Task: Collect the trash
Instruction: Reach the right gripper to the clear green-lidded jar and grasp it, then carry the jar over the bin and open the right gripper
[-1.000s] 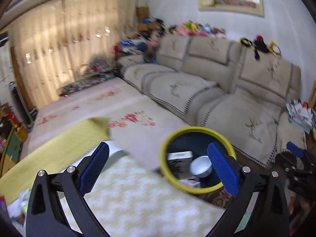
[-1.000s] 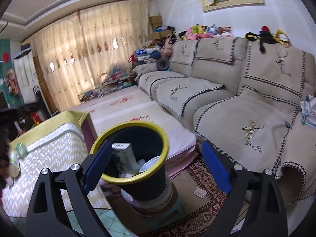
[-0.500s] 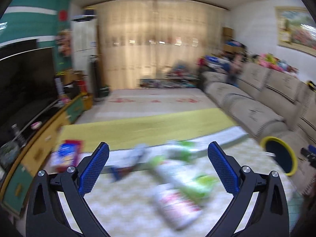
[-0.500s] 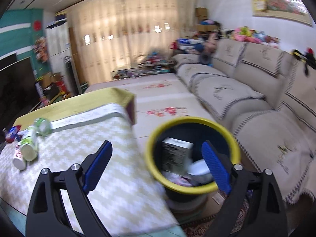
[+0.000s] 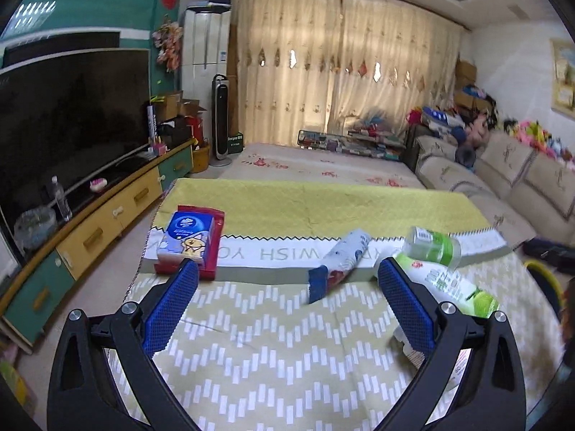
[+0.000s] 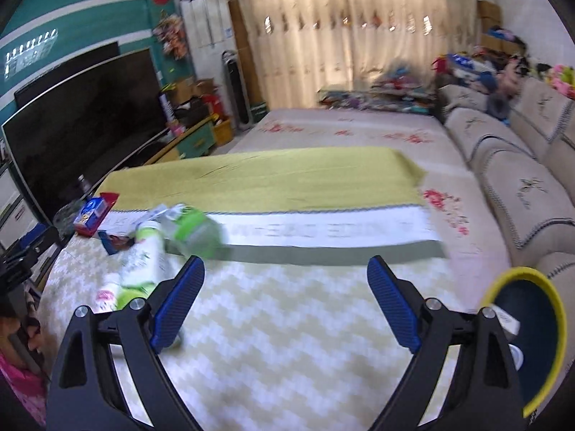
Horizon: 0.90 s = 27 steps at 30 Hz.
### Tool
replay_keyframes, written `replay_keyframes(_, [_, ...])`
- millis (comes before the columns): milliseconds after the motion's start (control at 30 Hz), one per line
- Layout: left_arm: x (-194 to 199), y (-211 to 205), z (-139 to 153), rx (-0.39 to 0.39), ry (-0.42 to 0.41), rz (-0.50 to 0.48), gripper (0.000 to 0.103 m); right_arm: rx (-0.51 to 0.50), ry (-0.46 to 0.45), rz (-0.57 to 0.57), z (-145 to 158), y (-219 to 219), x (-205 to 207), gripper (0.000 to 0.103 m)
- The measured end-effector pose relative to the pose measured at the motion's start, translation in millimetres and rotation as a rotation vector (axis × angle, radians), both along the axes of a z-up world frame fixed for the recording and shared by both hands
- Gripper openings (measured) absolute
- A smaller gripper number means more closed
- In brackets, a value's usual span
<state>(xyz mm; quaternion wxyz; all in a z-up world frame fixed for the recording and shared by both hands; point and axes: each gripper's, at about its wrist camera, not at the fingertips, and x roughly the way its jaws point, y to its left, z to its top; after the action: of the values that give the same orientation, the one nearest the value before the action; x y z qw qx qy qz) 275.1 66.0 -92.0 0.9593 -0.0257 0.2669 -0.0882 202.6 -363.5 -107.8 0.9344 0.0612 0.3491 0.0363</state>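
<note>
My left gripper (image 5: 285, 287) hangs open over the cloth-covered table (image 5: 273, 352), nothing between its blue pads. Just ahead of it lies a crumpled wrapper (image 5: 339, 258). Right of that lie a white-and-green bottle (image 5: 449, 283) and a clear green-labelled cup (image 5: 431, 246). A blue tissue pack on a red packet (image 5: 192, 239) rests at the left. My right gripper (image 6: 285, 287) is open too, empty, above the same table (image 6: 287, 341). The bottles (image 6: 143, 262) and green cup (image 6: 196, 230) lie to its left. The yellow-rimmed bin (image 6: 528, 330) stands at the right edge.
A large TV (image 5: 68, 125) on a yellow-and-green cabinet (image 5: 107, 215) runs along the left. A beige sofa (image 6: 521, 165) lines the right wall. A flowered mat (image 5: 316, 168) lies beyond the table, curtains behind. A person's hand and pink sleeve (image 6: 18, 355) show at lower left.
Both views have swung left, away from the sofa and bin, to the table. The trash items now lie ahead of the left gripper; the bin slid to the right edge.
</note>
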Motion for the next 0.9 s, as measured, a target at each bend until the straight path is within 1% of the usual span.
replay_keyframes(67, [-1, 7, 3, -0.018, -0.018, 0.020, 0.098, 0.019, 0.020, 0.021, -3, 18, 17, 0.087])
replay_keyframes(167, [-7, -1, 4, -0.002, -0.034, 0.038, 0.098, 0.042, 0.053, 0.039, -6, 43, 37, 0.087])
replay_keyframes(233, [-17, -10, 9, 0.003, -0.037, 0.036, 0.098, 0.049, 0.081, 0.038, -8, 57, 51, 0.087])
replay_keyframes(333, [-18, -14, 9, 0.004, -0.035, 0.023, 0.098, 0.077, 0.141, 0.024, -15, 77, 76, 0.087])
replay_keyframes(433, [-19, -19, 9, 0.011, -0.031, 0.010, 0.098, 0.080, 0.193, -0.010, -23, 83, 89, 0.087])
replay_keyframes(667, [-21, -26, 7, -0.014, -0.013, -0.027, 0.098, 0.102, 0.316, -0.047, -37, 94, 114, 0.087])
replay_keyframes(767, [-22, -32, 5, -0.003, -0.006, -0.039, 0.098, 0.078, 0.353, -0.067, -42, 97, 123, 0.087])
replay_keyframes(833, [-23, -38, 4, 0.017, -0.008, -0.050, 0.098, 0.074, 0.374, -0.076, -45, 97, 127, 0.085])
replay_keyframes(900, [-26, -45, 3, 0.043, -0.018, -0.061, 0.098, 0.081, 0.384, -0.087, -47, 93, 129, 0.079])
